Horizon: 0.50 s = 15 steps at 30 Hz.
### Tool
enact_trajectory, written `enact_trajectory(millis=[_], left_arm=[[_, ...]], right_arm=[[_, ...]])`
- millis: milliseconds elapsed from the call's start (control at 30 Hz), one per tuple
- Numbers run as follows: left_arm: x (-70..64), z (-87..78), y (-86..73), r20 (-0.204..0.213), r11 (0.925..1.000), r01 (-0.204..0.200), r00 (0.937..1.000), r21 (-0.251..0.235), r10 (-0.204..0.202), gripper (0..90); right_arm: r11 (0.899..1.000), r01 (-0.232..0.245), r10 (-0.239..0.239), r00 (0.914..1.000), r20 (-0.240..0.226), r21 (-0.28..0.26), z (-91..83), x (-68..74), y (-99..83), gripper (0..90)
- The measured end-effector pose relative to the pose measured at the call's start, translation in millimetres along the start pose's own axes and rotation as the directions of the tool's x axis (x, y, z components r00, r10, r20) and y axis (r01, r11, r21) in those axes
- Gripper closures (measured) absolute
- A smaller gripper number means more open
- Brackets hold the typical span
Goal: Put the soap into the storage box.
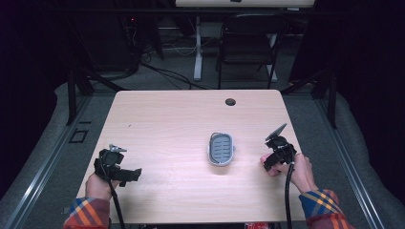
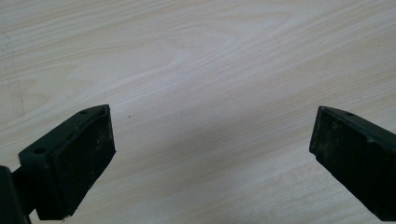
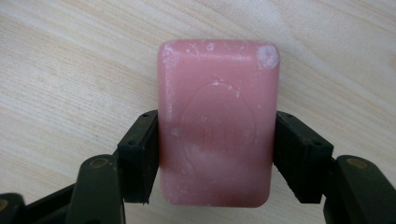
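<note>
Jaws on my right gripper point(image 3: 215, 156) are clamped across the long sides of a pink soap bar point(image 3: 218, 123), just above the tabletop point(image 1: 167, 124) near its right edge. I judge the bar light and rigid but slick, likely to squirt out if squeezed near a rounded end, so the mid-length hold looks right. A grey soap dish point(image 1: 221, 149) sits at mid-table, well apart from the bar. My left gripper point(image 2: 212, 163) hangs with its jaws spread wide, holding nothing, over bare wood.
</note>
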<state>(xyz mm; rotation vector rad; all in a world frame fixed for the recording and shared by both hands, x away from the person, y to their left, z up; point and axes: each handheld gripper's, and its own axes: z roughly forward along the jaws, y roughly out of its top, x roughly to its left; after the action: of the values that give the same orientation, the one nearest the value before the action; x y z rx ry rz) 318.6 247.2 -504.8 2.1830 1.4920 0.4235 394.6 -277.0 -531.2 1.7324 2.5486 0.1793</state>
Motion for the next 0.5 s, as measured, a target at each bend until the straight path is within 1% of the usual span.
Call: enact_trajectory(millis=[67,167,233,267,333,367,400,433,500], left_arm=[[0.2,0.0,0.0,0.000,1.0000,0.000,1.0000,0.001,0.000,0.2],[0.2,0.1,0.0,-0.001,1.0000,-0.001,1.0000,0.001,0.001,0.2],[0.5,0.0,-0.1,-0.001,1.0000,-0.002,1.0000,0.001,0.002,0.2],[0.5,-0.2,-0.1,-0.001,1.0000,-0.002,1.0000,0.003,0.002,0.2],[0.5,-0.2,-0.1,-0.001,1.0000,-0.002,1.0000,0.003,0.002,0.2],[0.3,-0.1,-0.2,-0.002,1.0000,-0.002,1.0000,0.001,0.002,0.2],[0.2,-0.2,-0.3,-0.002,1.0000,-0.002,1.0000,0.001,0.002,0.2],[0.3,-0.2,-0.3,-0.002,1.0000,-0.002,1.0000,0.001,0.002,0.2],[0.4,-0.3,-0.3,-0.002,1.0000,-0.001,1.0000,0.001,0.001,0.2]], right_arm=[[1.000,0.013,-0.013,0.9999,0.006,0.013,-1.6,-0.2,0.4,37.0],[1.000,0.010,-0.010,0.9999,0.002,-0.003,-1.5,1.6,-0.2,37.0],[1.000,0.018,-0.018,0.9998,-0.002,-0.001,-2.5,2.8,0.2,37.0],[1.000,0.009,-0.009,1.0000,-0.002,-0.013,-2.4,4.1,-0.2,37.0],[1.000,0.021,-0.021,0.9998,-0.006,-0.007,-4.2,4.4,0.2,37.0],[1.000,0.031,-0.031,0.9995,0.000,0.003,-5.5,4.4,0.6,37.0],[1.000,0.019,-0.019,0.9998,-0.004,-0.016,-5.1,5.4,-0.1,37.0],[1.000,0.021,-0.021,0.9998,-0.002,-0.015,-6.0,5.6,0.0,37.0],[0.999,0.039,-0.039,0.9992,0.001,0.007,-8.6,4.9,1.0,37.0]])
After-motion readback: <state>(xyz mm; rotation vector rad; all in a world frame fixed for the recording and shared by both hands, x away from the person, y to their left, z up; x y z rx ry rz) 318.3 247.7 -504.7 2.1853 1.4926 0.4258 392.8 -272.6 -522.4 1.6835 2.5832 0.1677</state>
